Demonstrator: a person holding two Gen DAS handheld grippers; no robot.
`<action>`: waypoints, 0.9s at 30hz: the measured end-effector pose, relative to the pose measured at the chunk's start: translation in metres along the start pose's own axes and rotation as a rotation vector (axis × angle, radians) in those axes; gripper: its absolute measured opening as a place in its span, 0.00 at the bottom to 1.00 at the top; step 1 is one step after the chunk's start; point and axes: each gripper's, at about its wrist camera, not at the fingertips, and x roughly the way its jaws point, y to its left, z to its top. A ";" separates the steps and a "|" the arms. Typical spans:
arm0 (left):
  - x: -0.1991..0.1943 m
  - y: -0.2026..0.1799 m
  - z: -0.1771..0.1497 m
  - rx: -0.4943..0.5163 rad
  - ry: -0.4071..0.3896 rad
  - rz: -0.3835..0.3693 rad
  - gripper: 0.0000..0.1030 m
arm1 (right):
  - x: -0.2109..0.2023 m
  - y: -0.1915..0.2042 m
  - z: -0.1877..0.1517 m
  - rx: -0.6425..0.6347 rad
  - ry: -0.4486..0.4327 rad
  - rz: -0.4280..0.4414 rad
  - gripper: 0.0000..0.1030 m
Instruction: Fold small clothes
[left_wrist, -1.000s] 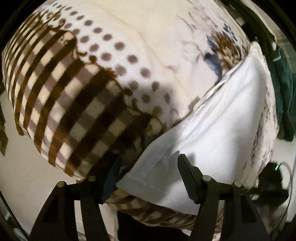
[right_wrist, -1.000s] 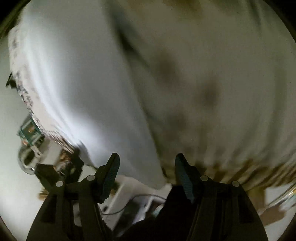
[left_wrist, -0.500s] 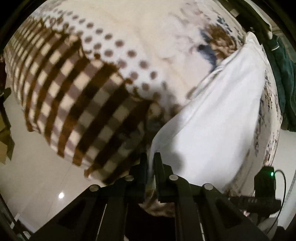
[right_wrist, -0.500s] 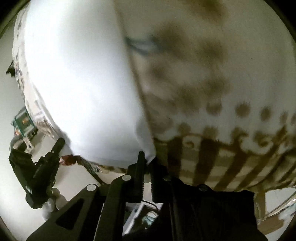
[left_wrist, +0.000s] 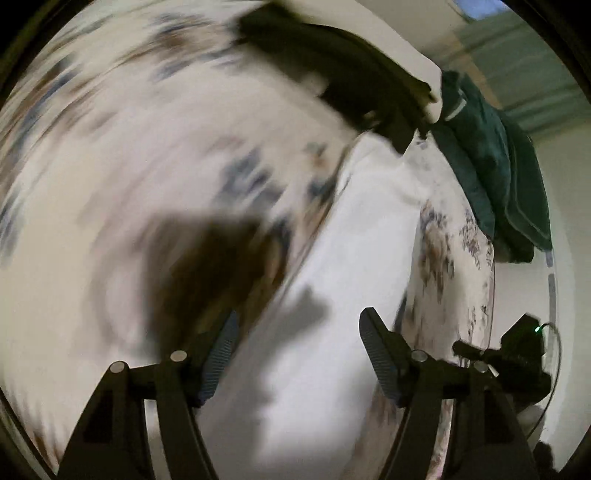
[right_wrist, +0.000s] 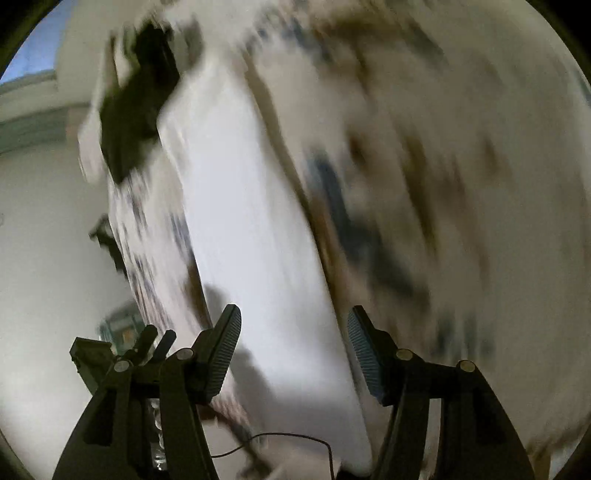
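Note:
A white garment (left_wrist: 332, 314) lies as a long flat strip on the patterned bedspread (left_wrist: 129, 147); it also shows in the right wrist view (right_wrist: 251, 229). My left gripper (left_wrist: 297, 350) is open and empty, just above the garment's near part. My right gripper (right_wrist: 293, 345) is open and empty, its fingers on either side of the white strip. Both views are blurred by motion.
A dark garment (left_wrist: 351, 81) lies at the far end of the bed, also in the right wrist view (right_wrist: 136, 103). A green cloth pile (left_wrist: 491, 166) sits at the right. A black device (left_wrist: 517, 350) with a green light stands off the bed edge.
Both grippers were shut on the white garment's near corners half a second ago; now both are open and have let it go. The cameras have swung up along the bed.

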 end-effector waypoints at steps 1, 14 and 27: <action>0.017 -0.007 0.017 0.027 0.006 -0.020 0.64 | 0.001 0.008 0.026 -0.012 -0.033 0.010 0.60; 0.157 -0.035 0.158 0.278 0.045 -0.169 0.64 | 0.078 0.048 0.228 -0.041 -0.175 0.009 0.48; 0.138 -0.027 0.123 0.255 -0.008 -0.301 0.25 | 0.105 0.078 0.232 -0.134 -0.051 0.162 0.62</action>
